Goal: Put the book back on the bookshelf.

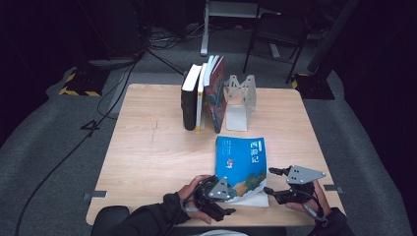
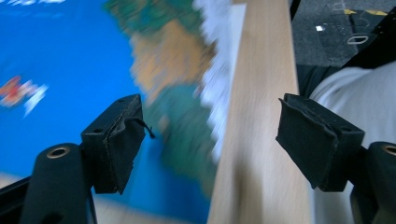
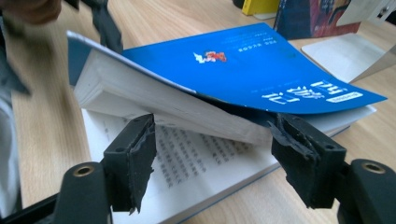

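At the near edge of the wooden surface [image 1: 147, 147] lies a blue paperback book [image 1: 241, 164], flat, with its near end lifted. From the high view the left gripper [image 1: 216, 194] sits at the book's near left corner and the right gripper [image 1: 282, 184] just beside its near right edge, each in a gloved hand. Farther back, a row of upright books [image 1: 202, 96] leans against a pale metal bookend [image 1: 241, 101].

The right gripper view gives what the high view cannot: the glossy cover and a thick block of white pages are raised and curved upward, while printed pages lie flat beneath. The fingers [image 3: 133, 163] of the right gripper stand wide apart at the open fore-edge, the raised block just above them; no pad appears to press on paper, though the right pad sits very close to the cover's underside.

The left gripper view is blurred. It looks down on the blue cover with its green and orange illustration, the ragged white page edges and the pale wood grain beside them. Its fingers [image 2: 114, 142] are spread wide, one over the cover and one past the surface's edge, gripping nothing. The pads are black, rubbery and frayed.
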Motion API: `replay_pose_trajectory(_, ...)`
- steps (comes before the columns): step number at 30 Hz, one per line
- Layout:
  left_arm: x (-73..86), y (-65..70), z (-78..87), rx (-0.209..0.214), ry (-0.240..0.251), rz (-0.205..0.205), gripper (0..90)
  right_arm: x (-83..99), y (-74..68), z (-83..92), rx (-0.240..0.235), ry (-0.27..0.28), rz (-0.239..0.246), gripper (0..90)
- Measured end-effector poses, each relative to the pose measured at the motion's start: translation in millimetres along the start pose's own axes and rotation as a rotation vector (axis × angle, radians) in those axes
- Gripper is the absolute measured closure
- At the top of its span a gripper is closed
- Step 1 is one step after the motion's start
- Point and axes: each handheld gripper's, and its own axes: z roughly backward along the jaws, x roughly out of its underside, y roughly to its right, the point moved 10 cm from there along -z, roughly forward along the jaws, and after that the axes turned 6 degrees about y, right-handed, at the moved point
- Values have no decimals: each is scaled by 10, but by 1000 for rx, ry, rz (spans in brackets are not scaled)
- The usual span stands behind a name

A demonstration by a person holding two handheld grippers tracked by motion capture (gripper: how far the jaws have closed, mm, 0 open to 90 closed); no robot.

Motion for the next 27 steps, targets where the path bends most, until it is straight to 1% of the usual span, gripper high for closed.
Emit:
replay_pose_trajectory(1, -31, 9, -54, -5, -4, 0, 239, -13, 8, -6, 3, 0, 2, 300)
replay_pose_trajectory(2, -68, 3, -115, -25, -4, 11, 236, -28, 10, -12, 3, 3, 3, 300)
replay_pose_trajectory(3, -94, -3, -144, -36, -1, 26, 234, -47, 11, -20, 6, 7, 6, 299)
replay_pose_trajectory(4, -135, -28, -181, -61, 1, 36, 239, -55, 11, -27, 7, 6, 9, 298)
replay_pose_trajectory(5, -157, -49, -204, -90, -4, 36, 262, -68, 15, -41, 9, 7, 11, 296)
replay_pose_trajectory(6, -175, -57, -220, -107, -2, 45, 282, -81, 16, -49, 11, 10, 9, 295)
replay_pose_trajectory(8, -221, -105, -267, -150, 9, 63, 288, -110, 26, -63, 17, 17, 4, 290)
replay_pose_trajectory(9, -221, -105, -267, -150, 9, 63, 291, -121, 29, -70, 21, 16, 3, 291)
replay_pose_trajectory(10, -242, -152, -293, -188, 4, 68, 306, -134, 29, -79, 21, 19, 7, 292)
replay_pose_trajectory(11, -255, -182, -305, -209, 10, 74, 332, -146, 32, -85, 24, 22, 9, 292)
replay_pose_trajectory(12, -258, -210, -308, -226, 4, 83, 350, -156, 34, -89, 27, 25, 7, 292)
replay_pose_trajectory(13, -258, -210, -308, -226, 4, 83, 372, -167, 36, -93, 27, 28, 4, 292)
replay_pose_trajectory(14, -274, -241, -309, -238, 13, 92, 372, -167, 36, -93, 27, 28, 4, 292)
replay_pose_trajectory(15, -283, -258, -306, -244, 19, 97, 411, -179, 37, -100, 28, 31, 4, 292)
replay_pose_trajectory(16, -280, -265, -289, -241, 14, 94, 443, -184, 39, -104, 29, 30, 7, 293)
replay_pose_trajectory(18, -288, -269, -258, -229, 26, 89, 497, -195, 43, -106, 32, 38, 1, 294)
replay_pose_trajectory(19, -298, -265, -251, -226, 34, 82, 531, -197, 52, -107, 35, 39, -1, 295)
replay_pose_trajectory(20, -305, -254, -240, -224, 33, 57, 564, -199, 61, -110, 40, 41, -2, 296)
replay_pose_trajectory(22, -318, -247, -213, -239, 36, 18, 677, -201, 71, -112, 43, 43, -5, 307)
replay_pose_trajectory(23, -321, -246, -199, -246, 33, 6, 693, -203, 76, -110, 47, 44, -6, 305)
replay_pose_trajectory(25, -324, -263, -171, -235, 38, 7, 725, -210, 79, -102, 45, 52, -13, 306)
replay_pose_trajectory(27, -301, -274, -147, -232, 27, -5, 754, -199, 74, -109, 38, 47, -15, 305)
